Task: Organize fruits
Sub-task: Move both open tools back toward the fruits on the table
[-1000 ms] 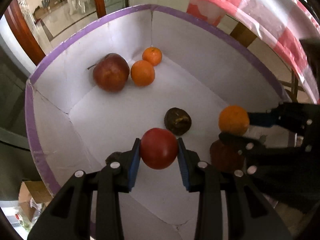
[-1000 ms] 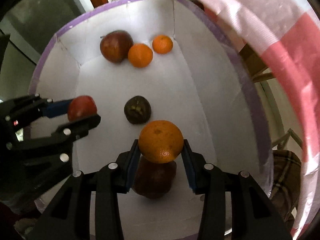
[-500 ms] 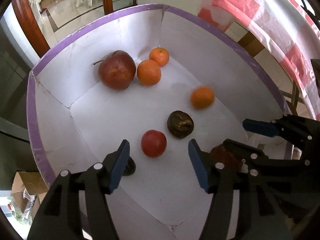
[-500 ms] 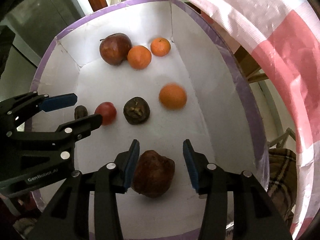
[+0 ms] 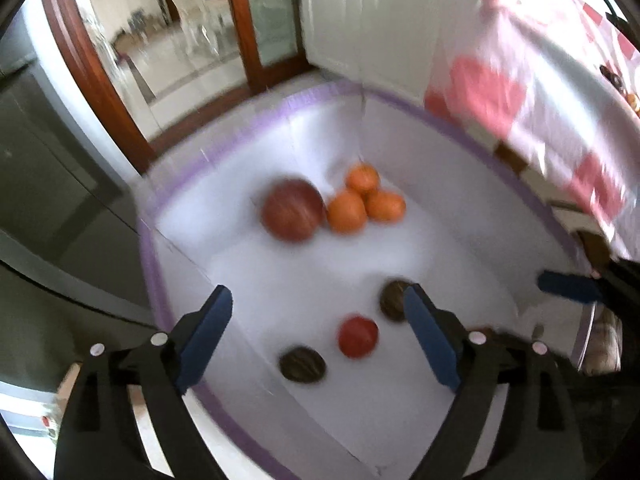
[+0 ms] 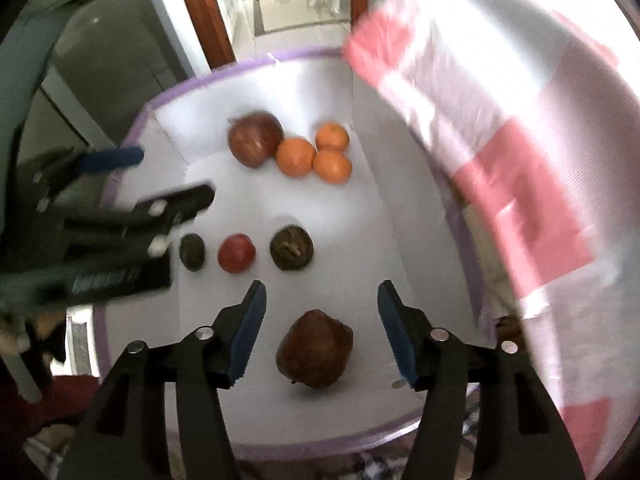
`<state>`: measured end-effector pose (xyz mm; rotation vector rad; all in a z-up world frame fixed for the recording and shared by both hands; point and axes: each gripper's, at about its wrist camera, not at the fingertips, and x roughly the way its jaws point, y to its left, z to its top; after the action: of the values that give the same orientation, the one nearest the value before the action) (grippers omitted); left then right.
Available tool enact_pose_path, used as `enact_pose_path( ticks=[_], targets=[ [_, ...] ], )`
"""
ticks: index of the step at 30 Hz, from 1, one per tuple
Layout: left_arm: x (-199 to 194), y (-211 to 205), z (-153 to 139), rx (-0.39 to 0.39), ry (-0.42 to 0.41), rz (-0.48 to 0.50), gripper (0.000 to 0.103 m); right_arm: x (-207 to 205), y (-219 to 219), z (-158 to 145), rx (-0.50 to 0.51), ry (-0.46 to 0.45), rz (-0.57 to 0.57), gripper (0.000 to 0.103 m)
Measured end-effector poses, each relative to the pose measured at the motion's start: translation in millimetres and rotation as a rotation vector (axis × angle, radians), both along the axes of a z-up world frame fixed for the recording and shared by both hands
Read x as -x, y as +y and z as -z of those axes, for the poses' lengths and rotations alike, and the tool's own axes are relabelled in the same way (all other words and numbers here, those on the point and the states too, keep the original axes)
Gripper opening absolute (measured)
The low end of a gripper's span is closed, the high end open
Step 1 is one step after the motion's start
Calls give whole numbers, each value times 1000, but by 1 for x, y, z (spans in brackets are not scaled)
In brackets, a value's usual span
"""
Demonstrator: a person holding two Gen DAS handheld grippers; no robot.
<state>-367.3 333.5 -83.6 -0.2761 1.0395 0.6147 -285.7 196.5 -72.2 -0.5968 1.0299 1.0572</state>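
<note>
Both sets of jaws stand spread and empty above a white box (image 6: 420,216) with a purple rim, and both have just been opening. From the left wrist view, the left gripper (image 5: 318,336) has its blue pads wide apart, the left pad over the box's left wall; between the pads, down on the floor of the box and touching neither, lie a dark fruit (image 5: 303,364) and, right of it, a red tomato (image 5: 358,337). A brown fruit (image 5: 394,300) shows partly behind the right pad. Farther back sit a big red apple (image 5: 292,210) and three oranges (image 5: 347,211) bunched together near the far corner. From the right wrist view, the left gripper reaches in from the left edge, above the dark fruit. The right gripper (image 6: 322,334) is also apart, with a dark red fruit (image 6: 316,354) lying on the box floor in the gap between its pads, clear of both. Ahead of these pads runs a row: dark fruit, tomato, brown fruit. A pink and white cloth (image 6: 500,128) hangs over the right side
</note>
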Motion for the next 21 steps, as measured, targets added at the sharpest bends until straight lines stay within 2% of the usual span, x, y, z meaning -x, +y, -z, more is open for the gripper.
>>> enact_pose_path(
  ticks=[6,10,12,18,20,21],
  targets=[
    [-17,-5,-57,-121,-80,9,94,2,-24,-54,-126,-76,-13,66],
    [-41,-19,-89,-218,-106,67,96,-10,-52,-92,-216,-117,35,67],
    [-53,-28,-105,-242,-120,99,96,-17,-68,-110,-261,-141,73,69],
    [-99,-61,-137,-242,-180,205,98,-56,-140,-158,-399,-193,250,77],
    [-121,-71,-137,-219,-189,242,99,-70,-160,-165,-414,-213,306,78],
    [-138,-81,-140,-182,-196,269,99,-81,-176,-169,-423,-225,355,79]
  ],
)
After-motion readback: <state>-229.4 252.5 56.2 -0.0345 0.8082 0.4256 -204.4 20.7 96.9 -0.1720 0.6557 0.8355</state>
